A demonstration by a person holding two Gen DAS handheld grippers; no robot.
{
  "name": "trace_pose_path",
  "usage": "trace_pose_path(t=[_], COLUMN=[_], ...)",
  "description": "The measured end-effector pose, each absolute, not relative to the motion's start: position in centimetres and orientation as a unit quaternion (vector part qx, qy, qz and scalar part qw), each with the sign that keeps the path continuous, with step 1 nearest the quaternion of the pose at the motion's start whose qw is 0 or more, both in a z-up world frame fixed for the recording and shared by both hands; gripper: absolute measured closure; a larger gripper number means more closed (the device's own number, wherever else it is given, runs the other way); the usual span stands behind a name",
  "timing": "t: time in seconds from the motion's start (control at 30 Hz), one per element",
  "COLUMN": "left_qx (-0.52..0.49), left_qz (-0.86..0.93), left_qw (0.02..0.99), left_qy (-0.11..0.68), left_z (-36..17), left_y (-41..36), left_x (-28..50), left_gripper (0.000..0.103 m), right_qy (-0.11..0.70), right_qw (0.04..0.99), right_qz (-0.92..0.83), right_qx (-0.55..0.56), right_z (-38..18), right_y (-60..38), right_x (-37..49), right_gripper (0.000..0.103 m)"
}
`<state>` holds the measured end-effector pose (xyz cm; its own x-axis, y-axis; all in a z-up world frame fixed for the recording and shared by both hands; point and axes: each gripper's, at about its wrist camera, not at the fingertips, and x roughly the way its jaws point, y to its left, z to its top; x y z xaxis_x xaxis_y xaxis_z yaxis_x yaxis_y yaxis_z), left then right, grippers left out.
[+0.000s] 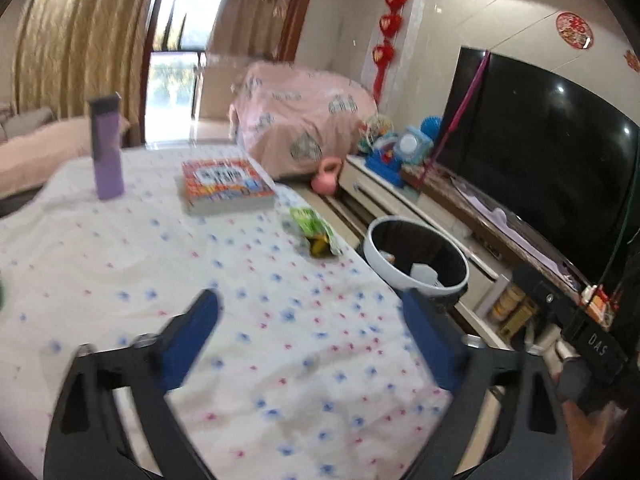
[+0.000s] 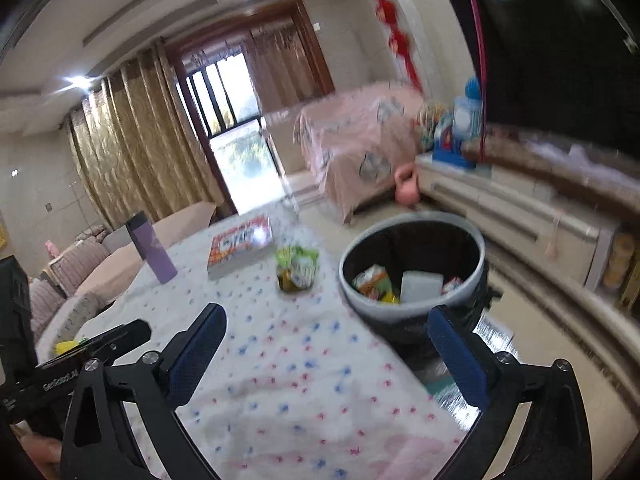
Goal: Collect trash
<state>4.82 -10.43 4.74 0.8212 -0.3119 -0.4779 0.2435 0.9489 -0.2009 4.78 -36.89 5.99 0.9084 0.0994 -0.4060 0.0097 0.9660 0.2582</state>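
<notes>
A crumpled green snack wrapper [image 1: 314, 232] [image 2: 297, 268] lies on the flowered tablecloth [image 1: 248, 320] near the table's right edge. Just past that edge stands a round white trash bin [image 1: 382, 268] [image 2: 400, 314] with a black liner, and it holds several wrappers and a white piece [image 2: 420, 286]. My left gripper [image 1: 308, 300] hovers open over the cloth, short of the wrapper, with nothing between its blue pads. My right gripper [image 2: 326, 312] is open too and empty, with its right finger [image 2: 460, 356] in front of the bin.
A thick book [image 1: 226, 186] [image 2: 240, 246] and a purple bottle [image 1: 106, 148] [image 2: 152, 252] stand farther back on the table. A low cabinet [image 1: 432, 216] with a large TV [image 1: 540, 152] runs along the right, with a pink kettlebell [image 2: 406, 190] on the floor beside it.
</notes>
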Motion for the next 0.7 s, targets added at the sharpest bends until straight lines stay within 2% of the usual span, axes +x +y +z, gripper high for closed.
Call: trace_pose_path(t=[0.27, 0.7], left_qx=[-0.032, -0.009], left_qz=[-0.088, -0.054], left_qw=[0.975, 0.979], left_qy=[0.201, 0.195], left_z=[3.7, 2.5], left_y=[-9.5, -9.7], left_x=[2.2, 1.5], left_gripper=[0.0, 0.0], right_qy=[0.142, 0.127], right_qw=[0.987, 0.99], right_qz=[-0.004, -0.012], right_qx=[0.077, 0.061], right_z=[6.2, 4.1], right_y=[-34.9, -34.2], right_x=[2.5, 2.2], right_gripper=[0.0, 0.0])
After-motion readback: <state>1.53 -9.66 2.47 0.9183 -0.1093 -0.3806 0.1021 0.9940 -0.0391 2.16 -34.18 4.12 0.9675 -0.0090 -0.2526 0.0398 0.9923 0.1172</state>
